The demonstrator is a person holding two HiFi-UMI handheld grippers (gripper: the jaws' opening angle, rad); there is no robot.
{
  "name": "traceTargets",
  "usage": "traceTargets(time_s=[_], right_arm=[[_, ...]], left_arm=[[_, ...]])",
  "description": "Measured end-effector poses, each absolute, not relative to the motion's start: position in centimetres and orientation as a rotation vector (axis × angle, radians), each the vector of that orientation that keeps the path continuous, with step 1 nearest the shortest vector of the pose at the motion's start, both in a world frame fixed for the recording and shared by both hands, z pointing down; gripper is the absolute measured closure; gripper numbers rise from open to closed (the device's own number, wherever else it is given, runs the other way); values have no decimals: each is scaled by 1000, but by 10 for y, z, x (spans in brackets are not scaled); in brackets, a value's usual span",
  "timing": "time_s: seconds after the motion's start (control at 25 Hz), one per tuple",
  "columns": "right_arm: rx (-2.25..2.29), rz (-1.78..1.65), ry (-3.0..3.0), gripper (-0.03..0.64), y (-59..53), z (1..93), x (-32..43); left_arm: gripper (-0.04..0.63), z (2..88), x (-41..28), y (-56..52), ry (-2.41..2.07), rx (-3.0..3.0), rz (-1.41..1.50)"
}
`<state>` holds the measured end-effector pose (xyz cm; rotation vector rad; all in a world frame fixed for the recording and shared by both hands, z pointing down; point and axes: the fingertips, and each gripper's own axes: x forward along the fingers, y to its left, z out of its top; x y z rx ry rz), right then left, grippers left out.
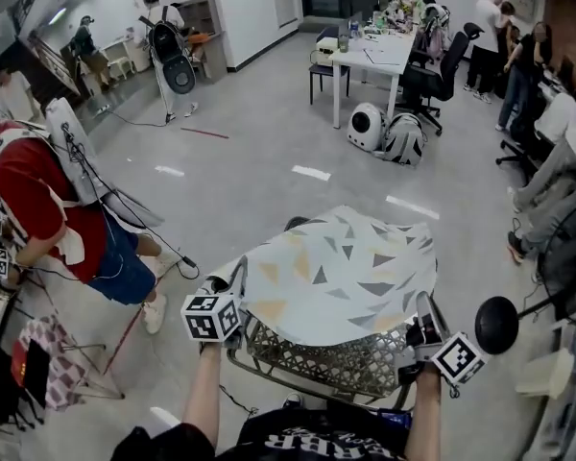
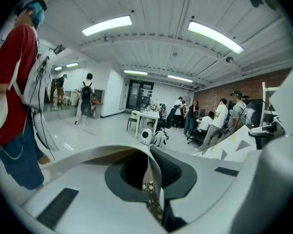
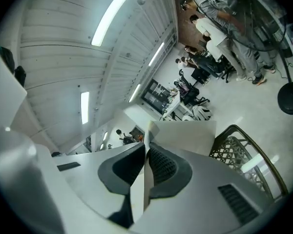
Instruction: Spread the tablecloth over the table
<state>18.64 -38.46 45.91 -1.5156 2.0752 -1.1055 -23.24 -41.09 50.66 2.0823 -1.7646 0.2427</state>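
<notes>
The tablecloth (image 1: pixel 341 272), pale with grey and tan triangles, lies draped over a round table of metal lattice (image 1: pixel 317 358) right in front of me. My left gripper (image 1: pixel 235 281) is shut on the cloth's near left edge. My right gripper (image 1: pixel 424 317) is shut on its near right edge. In the left gripper view a thin fold of cloth (image 2: pixel 155 179) stands pinched between the jaws of the left gripper (image 2: pixel 150 156). The right gripper view shows the right gripper (image 3: pixel 146 152) clamping a cloth sheet (image 3: pixel 185 136), with the lattice rim (image 3: pixel 239 150) beside it.
A person in a red shirt (image 1: pixel 38 200) stands close at the left with trailing cables. A black round stand base (image 1: pixel 497 325) sits at the right. A white desk (image 1: pixel 374 54), bags (image 1: pixel 389 134) and seated people (image 1: pixel 557 152) fill the back and right.
</notes>
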Motion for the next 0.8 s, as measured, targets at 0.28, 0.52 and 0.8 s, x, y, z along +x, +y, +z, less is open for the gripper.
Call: traceTargets(time_s=[0.28,0.52,0.8], right_arm=[[-1637,-1152,2038,578,-330,472,155],[-1625,-1164,1987,581,-296,486,123],[-1452,-1113,2039,581,-327,459,109]], left_arm=[[568,568,-263,-354,-1616,1969,256],[572,527,-302,-417,-1678,2190,356],[572,442,-289,-511,-1779,2363,440]])
